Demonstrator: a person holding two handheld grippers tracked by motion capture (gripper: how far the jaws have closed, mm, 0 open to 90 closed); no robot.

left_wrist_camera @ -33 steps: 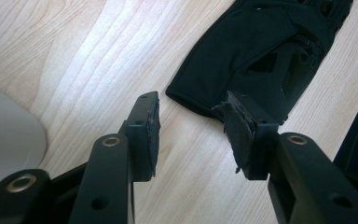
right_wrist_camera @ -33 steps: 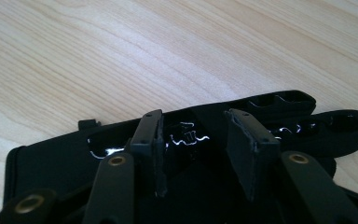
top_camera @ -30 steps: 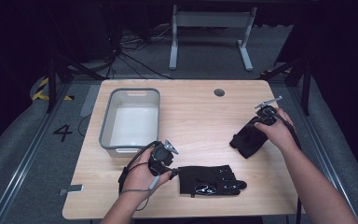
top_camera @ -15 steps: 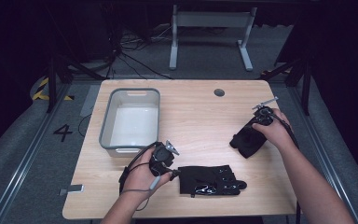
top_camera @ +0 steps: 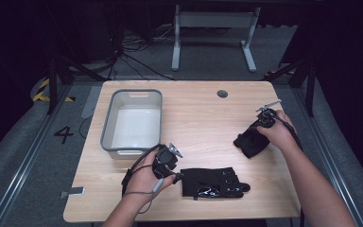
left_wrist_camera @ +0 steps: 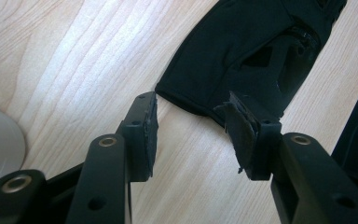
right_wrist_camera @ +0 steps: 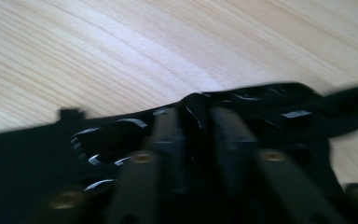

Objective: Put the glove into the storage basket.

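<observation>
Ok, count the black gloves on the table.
2. One glove lies flat near the front edge, beside the left gripper. The other glove is bunched on the right side, pinched in the right gripper.

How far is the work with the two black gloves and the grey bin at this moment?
Nothing looks finished: the grey bin holds no glove. In hand: the right gripper has just been closing, and its jaws pinch a fold of the crumpled glove. The left gripper stands open at the cuff of the flat glove, not yet gripping. Left, probably: lifting both gloves into the bin.
</observation>
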